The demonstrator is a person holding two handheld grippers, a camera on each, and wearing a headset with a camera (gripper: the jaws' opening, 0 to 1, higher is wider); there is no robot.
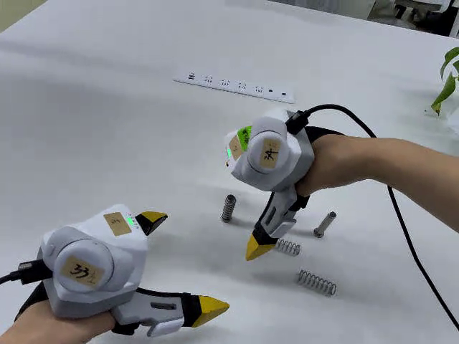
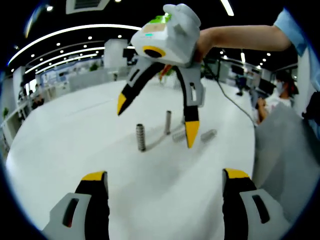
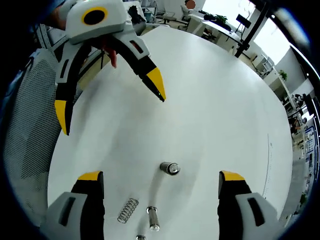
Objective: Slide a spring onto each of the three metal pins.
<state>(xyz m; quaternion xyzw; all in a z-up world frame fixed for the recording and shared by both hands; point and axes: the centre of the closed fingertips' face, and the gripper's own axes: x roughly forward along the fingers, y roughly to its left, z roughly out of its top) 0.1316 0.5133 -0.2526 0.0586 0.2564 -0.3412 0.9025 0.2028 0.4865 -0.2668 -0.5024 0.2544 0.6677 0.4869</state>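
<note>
A metal pin with a spring on it (image 1: 229, 208) (image 2: 141, 137) (image 3: 170, 168) stands upright mid-table. A bare metal pin (image 1: 324, 224) (image 2: 168, 122) (image 3: 152, 218) stands to its right. Two loose springs lie near them: one (image 1: 287, 247) (image 3: 128, 210) by my right gripper's yellow tip, the other (image 1: 316, 282) closer to me. My right gripper (image 1: 262, 240) (image 2: 156, 119) (image 3: 160, 177) hangs open, pointing down between the two pins, holding nothing. My left gripper (image 1: 183, 261) (image 2: 165, 177) (image 3: 110, 100) is open and empty at the near left, aimed at the pins.
A white power strip (image 1: 237, 85) lies farther back on the white table (image 1: 107, 129). A black cable (image 1: 387, 179) runs from the right gripper along the person's arm. Green plant leaves (image 1: 446, 79) reach in at the right edge.
</note>
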